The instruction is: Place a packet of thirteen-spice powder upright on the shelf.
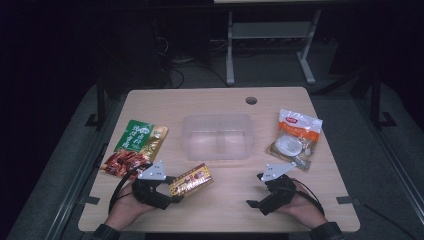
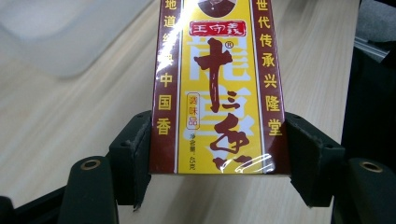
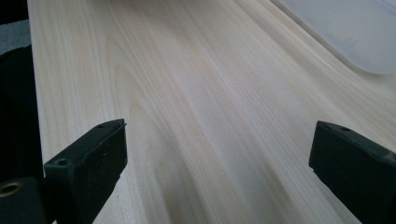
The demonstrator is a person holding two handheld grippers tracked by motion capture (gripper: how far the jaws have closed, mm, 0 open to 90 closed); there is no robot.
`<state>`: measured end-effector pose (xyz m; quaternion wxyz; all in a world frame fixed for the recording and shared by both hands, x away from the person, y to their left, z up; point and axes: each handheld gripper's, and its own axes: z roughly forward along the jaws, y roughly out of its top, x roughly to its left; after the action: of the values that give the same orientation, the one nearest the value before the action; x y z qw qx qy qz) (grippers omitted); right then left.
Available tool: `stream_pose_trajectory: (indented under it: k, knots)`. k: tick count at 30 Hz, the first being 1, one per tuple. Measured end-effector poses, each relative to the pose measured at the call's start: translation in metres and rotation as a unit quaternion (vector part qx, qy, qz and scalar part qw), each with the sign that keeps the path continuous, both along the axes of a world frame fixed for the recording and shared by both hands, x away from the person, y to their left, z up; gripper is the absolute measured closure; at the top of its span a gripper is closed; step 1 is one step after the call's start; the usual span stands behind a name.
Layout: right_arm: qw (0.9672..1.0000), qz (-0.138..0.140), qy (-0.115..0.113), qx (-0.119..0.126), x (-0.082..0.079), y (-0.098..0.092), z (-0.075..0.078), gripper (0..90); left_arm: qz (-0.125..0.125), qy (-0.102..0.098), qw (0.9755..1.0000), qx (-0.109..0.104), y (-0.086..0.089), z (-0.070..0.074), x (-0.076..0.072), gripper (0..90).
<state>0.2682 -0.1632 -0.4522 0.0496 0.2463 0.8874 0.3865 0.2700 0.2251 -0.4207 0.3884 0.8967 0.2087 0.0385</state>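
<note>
Jaws of the left gripper [image 1: 172, 192] squeeze the yellow spice box [image 1: 191, 181]. Its long side points toward two o'clock, at the clear tub [image 1: 217, 136]. The right gripper [image 1: 256, 191] is wide apart, holding nothing.

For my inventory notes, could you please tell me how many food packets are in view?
3: a green packet at the table's left, a white packet at its right, and a red-and-yellow packet clamped in the left tool.

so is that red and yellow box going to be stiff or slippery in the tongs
The red and yellow box probably stays stiff: its edges run straight between the left tongs, whose pads press both sides. The glossy wrap shows glare, so it may slip a little. It looks small, likely light.
</note>
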Motion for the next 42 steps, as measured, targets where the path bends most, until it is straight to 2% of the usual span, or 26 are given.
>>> stream_pose_trajectory:
  k: [4,5,10,12,15,18,21,29,31,36,42]
  knots:
    - [0.9999,0.008,0.002,0.006,0.000,0.001,0.003,3.3,-0.016,-0.005,0.9997,-0.016,-0.006,0.004,0.006,31.9]
    - [0.9998,0.018,0.001,0.008,-0.001,0.001,0.006,3.1,-0.023,-0.010,0.9996,-0.017,-0.008,0.005,0.007,31.9]
    - [0.9993,0.032,0.003,0.019,-0.001,0.000,0.011,2.9,-0.041,-0.013,0.9987,-0.026,-0.016,0.008,0.012,31.9]
    - [0.9985,0.044,0.005,0.032,0.000,-0.001,0.016,3.0,-0.057,-0.021,0.9977,-0.031,-0.021,0.012,0.016,31.9]
    - [0.9972,0.061,0.001,0.045,0.004,0.000,0.022,3.0,-0.067,-0.024,0.9967,-0.039,-0.025,0.013,0.020,31.9]
    - [0.9965,0.066,-0.002,0.051,0.006,0.001,0.026,3.0,-0.084,-0.027,0.9952,-0.041,-0.031,0.015,0.026,31.9]
    - [0.9937,0.083,-0.006,0.076,0.013,0.001,0.034,3.0,-0.097,-0.029,0.9937,-0.047,-0.036,0.015,0.030,31.9]
    - [0.9865,0.119,-0.020,0.111,0.031,0.013,0.049,3.4,-0.126,-0.037,0.9894,-0.061,-0.045,0.019,0.030,31.9]
    - [0.9850,0.128,-0.024,0.113,0.034,0.017,0.051,3.7,-0.130,-0.040,0.9887,-0.062,-0.046,0.019,0.029,31.9]
    - [0.9791,0.149,-0.018,0.137,0.041,0.027,0.054,5.9,-0.137,-0.041,0.9876,-0.067,-0.045,0.020,0.026,31.9]
    - [0.9756,0.162,-0.009,0.147,0.044,0.035,0.051,11.3,-0.144,-0.040,0.9866,-0.066,-0.046,0.019,0.024,31.9]
